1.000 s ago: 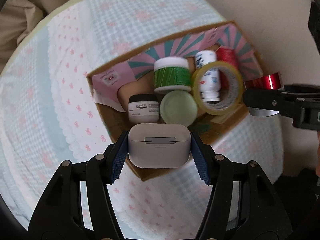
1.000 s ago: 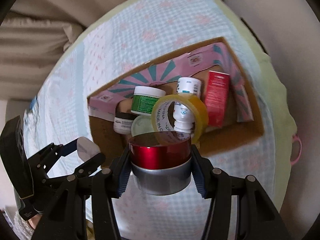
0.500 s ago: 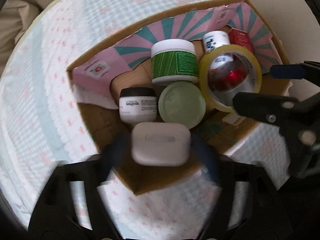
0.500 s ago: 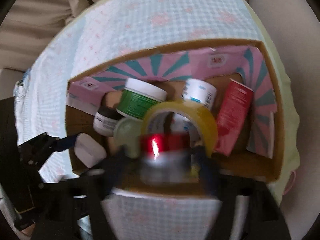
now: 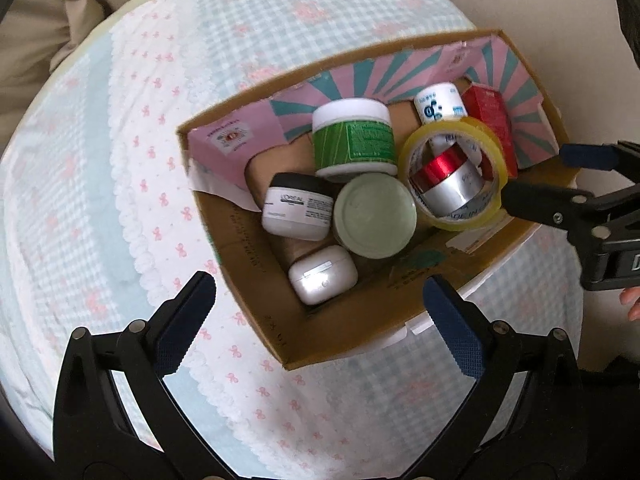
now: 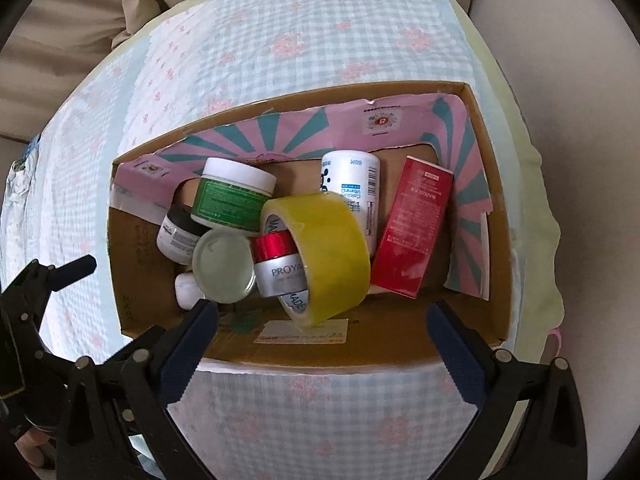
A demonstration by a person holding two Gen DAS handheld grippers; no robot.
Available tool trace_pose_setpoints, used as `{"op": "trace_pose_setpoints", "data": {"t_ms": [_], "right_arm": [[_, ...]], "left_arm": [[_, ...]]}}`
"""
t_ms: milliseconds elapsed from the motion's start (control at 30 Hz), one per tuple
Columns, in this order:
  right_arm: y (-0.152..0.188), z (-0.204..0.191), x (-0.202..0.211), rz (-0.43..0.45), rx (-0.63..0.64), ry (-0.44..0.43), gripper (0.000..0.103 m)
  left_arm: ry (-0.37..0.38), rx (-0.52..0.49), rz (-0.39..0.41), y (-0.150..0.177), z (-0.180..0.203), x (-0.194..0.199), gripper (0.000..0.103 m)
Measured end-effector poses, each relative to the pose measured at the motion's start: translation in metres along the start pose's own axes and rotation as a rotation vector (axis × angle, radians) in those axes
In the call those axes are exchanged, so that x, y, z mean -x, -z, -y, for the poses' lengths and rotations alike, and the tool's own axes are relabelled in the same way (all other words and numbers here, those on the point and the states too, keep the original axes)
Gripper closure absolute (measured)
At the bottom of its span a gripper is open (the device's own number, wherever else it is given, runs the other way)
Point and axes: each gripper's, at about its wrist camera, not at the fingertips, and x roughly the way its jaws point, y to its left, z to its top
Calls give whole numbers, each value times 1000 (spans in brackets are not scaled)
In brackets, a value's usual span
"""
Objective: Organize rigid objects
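Observation:
A cardboard box [image 5: 360, 316] [image 6: 352, 352] lined with pink and teal paper sits on a checked cloth. Inside lie a white earbud case [image 5: 322, 274] [image 6: 185, 290], a red-and-silver jar [image 5: 450, 180] [image 6: 278, 266] resting inside a yellow tape roll [image 5: 454, 172] [image 6: 324, 252], a green jar [image 5: 352, 140] [image 6: 230, 198], a pale green lid [image 5: 374, 216] [image 6: 223, 266], a L'Oreal jar [image 5: 298, 212] [image 6: 176, 236], a white bottle [image 5: 440, 106] [image 6: 354, 196] and a red carton [image 5: 490, 118] [image 6: 416, 226]. My left gripper [image 5: 316, 328] is open and empty over the box's near corner. My right gripper [image 6: 320, 344] is open and empty at the box's near wall.
The box stands on a round surface covered with a blue checked cloth [image 5: 100, 200] [image 6: 300, 28] with pink bows. Beige cushions [image 5: 36, 32] lie at the upper left. A beige wall or seat [image 6: 580, 100] is on the right. The right gripper [image 5: 576, 192] shows in the left wrist view.
Both grippers opened. The left let go of the white earbud case, which now lies in the box; the right let go of the red-and-silver jar, which now rests inside the tape roll.

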Motion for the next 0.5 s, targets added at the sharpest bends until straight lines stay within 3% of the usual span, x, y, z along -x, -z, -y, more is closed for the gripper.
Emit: {"op": "trace_pose_setpoints", "data": {"t_ms": [267,367,500], "right_arm": [[6,-13,26,25,20,1,0],[16,-26,52,52,41,22,0],[33,-58,114,156,81,58,0]], "left_arm": [[49,66,64,16,-18,42,0],[64,101,121,27,-29,84,0],[87,146,232,47,-52,153,0]]}}
